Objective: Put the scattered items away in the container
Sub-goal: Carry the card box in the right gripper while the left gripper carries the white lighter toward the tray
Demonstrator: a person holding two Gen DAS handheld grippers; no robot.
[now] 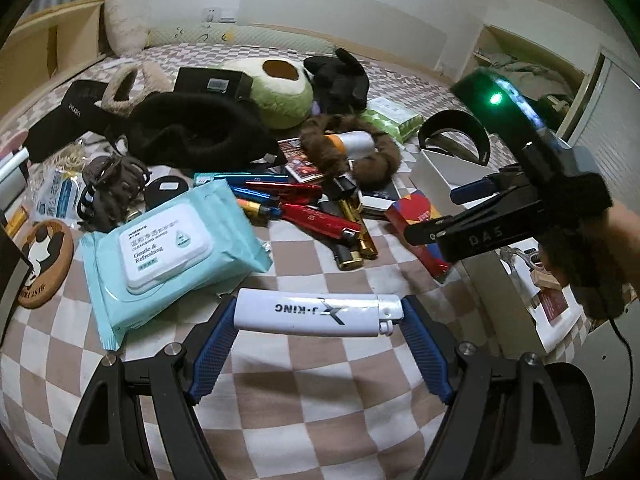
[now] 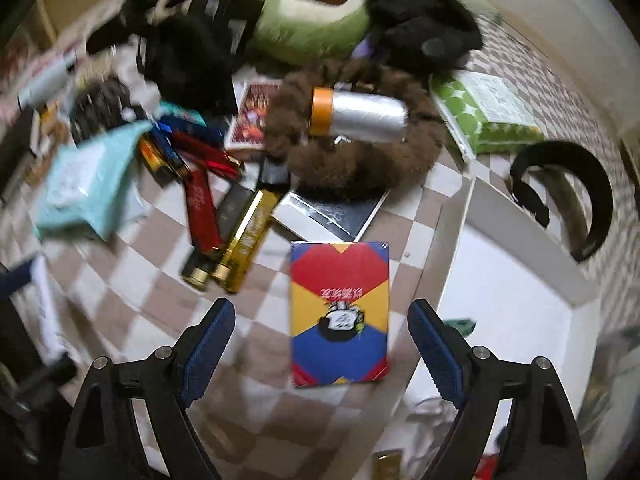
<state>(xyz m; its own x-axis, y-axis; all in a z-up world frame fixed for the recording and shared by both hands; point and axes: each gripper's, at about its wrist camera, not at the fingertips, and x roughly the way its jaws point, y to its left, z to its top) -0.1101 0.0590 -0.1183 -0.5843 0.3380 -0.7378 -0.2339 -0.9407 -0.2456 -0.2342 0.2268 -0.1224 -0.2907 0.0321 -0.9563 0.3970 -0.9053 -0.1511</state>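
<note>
white lighter (image 1: 318,315) crosswise, clamped end to end by left gripper (image 1: 320,320), right gripper (image 2: 322,344) jaws spread around card box (image 2: 339,312), lower centre

Glossy white plastic lighter (image 1: 316,315), shiny teal film wipes pack (image 1: 172,248), soft checkered cloth bedsheet (image 1: 304,392), fuzzy brown scrunchie (image 2: 356,132), glossy cardboard card box (image 2: 339,312), ribbed blue gripper pads (image 1: 212,354)

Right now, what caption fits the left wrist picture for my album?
Left gripper clamps a white lighter above the checkered bedspread.
</note>
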